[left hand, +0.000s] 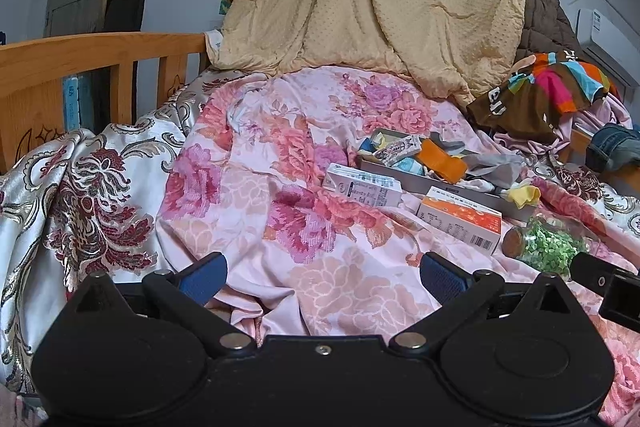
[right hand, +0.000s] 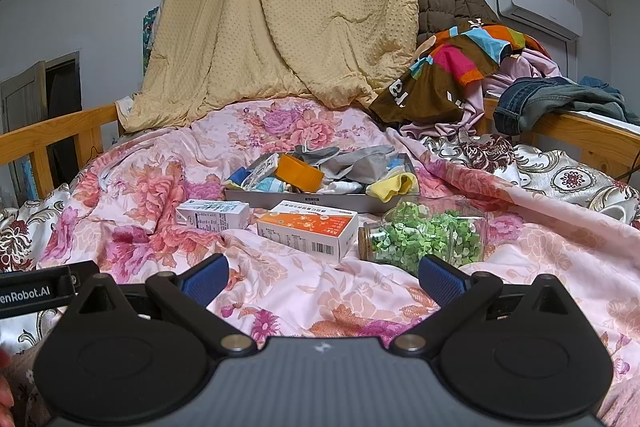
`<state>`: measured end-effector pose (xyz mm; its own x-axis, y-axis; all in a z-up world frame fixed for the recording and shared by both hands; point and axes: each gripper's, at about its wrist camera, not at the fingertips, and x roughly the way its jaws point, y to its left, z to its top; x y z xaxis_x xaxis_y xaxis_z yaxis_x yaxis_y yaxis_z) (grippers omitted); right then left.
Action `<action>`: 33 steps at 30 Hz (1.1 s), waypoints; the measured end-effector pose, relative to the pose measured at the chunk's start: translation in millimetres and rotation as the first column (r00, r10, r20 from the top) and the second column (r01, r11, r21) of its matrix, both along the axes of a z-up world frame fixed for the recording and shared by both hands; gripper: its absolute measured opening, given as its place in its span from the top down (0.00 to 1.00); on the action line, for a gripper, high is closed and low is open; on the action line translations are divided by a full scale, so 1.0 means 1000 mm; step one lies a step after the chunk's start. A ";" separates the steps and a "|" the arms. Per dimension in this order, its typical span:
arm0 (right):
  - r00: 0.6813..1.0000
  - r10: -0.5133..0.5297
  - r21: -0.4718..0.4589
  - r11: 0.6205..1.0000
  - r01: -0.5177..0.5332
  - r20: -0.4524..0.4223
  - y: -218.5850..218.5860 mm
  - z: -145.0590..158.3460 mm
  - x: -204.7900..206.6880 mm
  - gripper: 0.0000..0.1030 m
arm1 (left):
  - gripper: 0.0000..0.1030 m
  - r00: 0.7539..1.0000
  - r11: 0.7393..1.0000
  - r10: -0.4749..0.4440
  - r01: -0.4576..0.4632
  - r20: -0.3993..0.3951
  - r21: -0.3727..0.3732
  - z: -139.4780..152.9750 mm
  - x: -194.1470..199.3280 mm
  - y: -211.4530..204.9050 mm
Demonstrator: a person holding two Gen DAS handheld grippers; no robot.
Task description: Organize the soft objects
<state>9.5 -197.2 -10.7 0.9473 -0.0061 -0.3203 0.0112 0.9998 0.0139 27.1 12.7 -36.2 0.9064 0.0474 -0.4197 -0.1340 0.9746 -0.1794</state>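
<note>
Right wrist view looks over a bed whose floral quilt (right hand: pixel 304 291) fills the foreground, with a tan blanket (right hand: pixel 280 27) hung behind it. A grey tray (right hand: pixel 320 198) sits mid-bed, heaped with socks (right hand: pixel 360 163); a yellow sock (right hand: pixel 394 187) droops over its near right rim. Just before the tray lie an orange box (right hand: pixel 308 230), a white box (right hand: pixel 214 215) to its left, and a tipped jar (right hand: pixel 428 239) of green bits to its right. Right hand-held gripper (right hand: pixel 322 279) and left hand-held gripper (left hand: pixel 322 279) both hover spread wide above the quilt, empty.
</note>
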 end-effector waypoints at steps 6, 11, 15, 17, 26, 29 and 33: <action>1.000 0.001 0.001 1.000 -0.001 0.000 0.000 0.000 0.000 0.00 | 0.01 1.000 1.000 0.003 -0.003 0.002 0.004 0.000 0.000 0.000; 1.000 0.000 0.001 1.000 0.000 0.000 0.000 0.001 0.000 0.00 | 0.01 0.999 0.997 0.051 -0.051 0.004 0.055 0.005 0.004 0.000; 1.000 0.000 0.002 1.000 0.000 0.001 0.000 0.000 0.000 0.00 | 0.01 0.999 0.998 0.050 -0.050 0.008 0.027 0.005 0.004 0.005; 1.000 0.000 0.001 1.000 0.000 0.001 0.000 0.001 0.000 0.00 | 0.01 0.999 0.999 0.043 -0.043 0.004 0.008 0.005 0.004 0.006; 1.000 0.000 0.001 1.000 0.000 0.001 0.000 0.001 0.000 0.00 | 0.01 1.000 1.000 -0.007 0.007 0.018 0.011 0.005 0.003 0.000; 1.000 0.000 0.002 1.000 0.000 0.001 0.000 0.000 -0.001 0.00 | 0.01 1.000 1.000 -0.008 0.008 0.016 0.016 0.005 0.003 -0.001; 1.000 0.000 0.002 1.000 0.000 0.000 0.000 0.001 0.000 0.00 | 0.01 1.000 1.000 -0.006 0.006 0.013 0.015 0.004 0.003 -0.001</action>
<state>9.3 -197.3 -10.0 0.9473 -0.0052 -0.3202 0.0107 0.9998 0.0155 29.8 11.4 -31.7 0.9121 0.0480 -0.4072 -0.1256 0.9781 -0.1660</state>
